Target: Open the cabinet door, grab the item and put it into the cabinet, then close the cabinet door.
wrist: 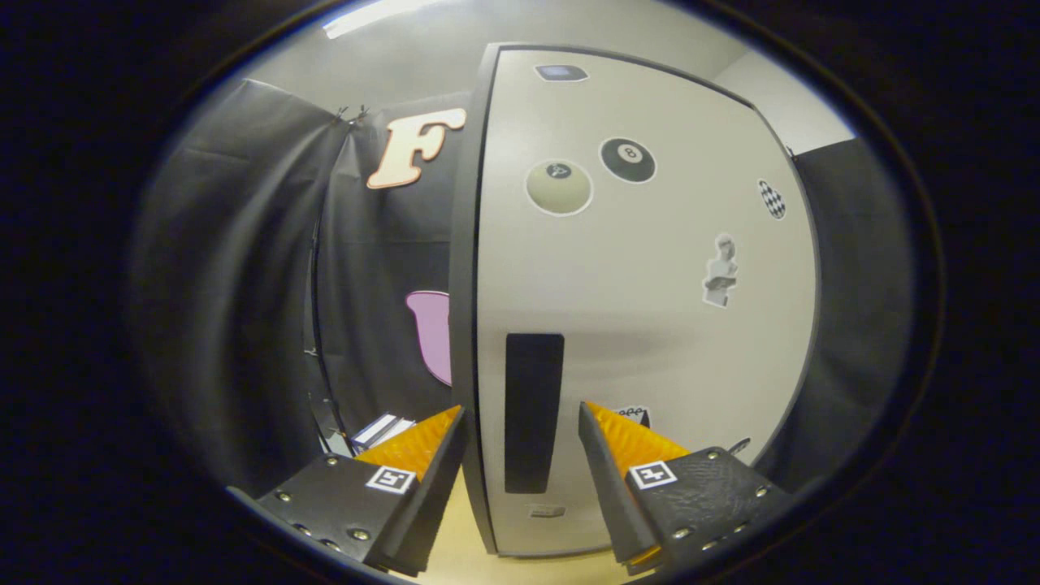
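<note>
Level, hand-held gripper (520, 422) spread astride door handle (534, 412)

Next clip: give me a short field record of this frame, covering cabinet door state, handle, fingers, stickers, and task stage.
cabinet door: white door, appears shut, seen close up
handle: dark vertical handle near the door's left edge
gripper: gripper open, fingers either side of the handle, not pressing on it
stickers: eight-ball sticker, pale ball sticker, statue sticker
left of cabinet: stacked items beyond the left finger, too small to identify
task stage: door not yet opened
</note>
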Tool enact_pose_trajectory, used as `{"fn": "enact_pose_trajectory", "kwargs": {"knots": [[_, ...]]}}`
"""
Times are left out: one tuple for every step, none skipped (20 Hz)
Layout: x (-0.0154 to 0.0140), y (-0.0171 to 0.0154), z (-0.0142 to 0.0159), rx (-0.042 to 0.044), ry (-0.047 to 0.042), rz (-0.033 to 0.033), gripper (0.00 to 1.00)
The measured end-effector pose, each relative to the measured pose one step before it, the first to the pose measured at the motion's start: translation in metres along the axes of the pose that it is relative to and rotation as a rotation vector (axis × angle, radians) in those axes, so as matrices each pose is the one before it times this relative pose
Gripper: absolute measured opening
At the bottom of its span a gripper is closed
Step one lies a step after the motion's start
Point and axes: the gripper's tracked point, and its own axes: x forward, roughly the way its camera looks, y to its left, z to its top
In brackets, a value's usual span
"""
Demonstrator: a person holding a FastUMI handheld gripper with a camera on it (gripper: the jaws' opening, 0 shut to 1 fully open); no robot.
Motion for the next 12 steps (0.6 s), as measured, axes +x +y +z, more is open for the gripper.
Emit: {"fn": "enact_pose_trajectory", "kwargs": {"knots": [[0.00268, 0.00037, -0.00219, -0.00547, 0.00451, -0.00371, 0.75], [0.00263, -0.00002, -0.00188, -0.00361, 0.00546, -0.00413, 0.74], [0.00232, 0.00070, -0.00176, -0.00273, 0.00402, 0.00085, 0.73], [0.00182, 0.00125, -0.00127, -0.00013, 0.00718, 0.00410, 0.72], [0.00414, -0.00113, -0.00192, -0.00238, 0.00424, -0.00104, 0.70], [0.00564, 0.00013, -0.00326, -0.00079, 0.01776, 0.00030, 0.69], [-0.00460, 0.00408, -0.00186, 0.01007, 0.00366, 0.02206, 0.68], [0.00500, -0.00196, 0.00261, 0.00389, -0.00385, -0.01342, 0.65], [-0.00197, -0.00534, -0.00093, -0.01158, -0.00075, -0.01646, 0.57], [0.00102, -0.00372, 0.00149, 0.00029, -0.01367, -0.01903, 0.50], [0.00038, 0.00125, -0.00216, -0.00081, -0.00113, -0.00175, 0.42], [-0.00137, 0.00034, 0.00150, -0.00704, -0.01220, 0.00101, 0.35]]}}
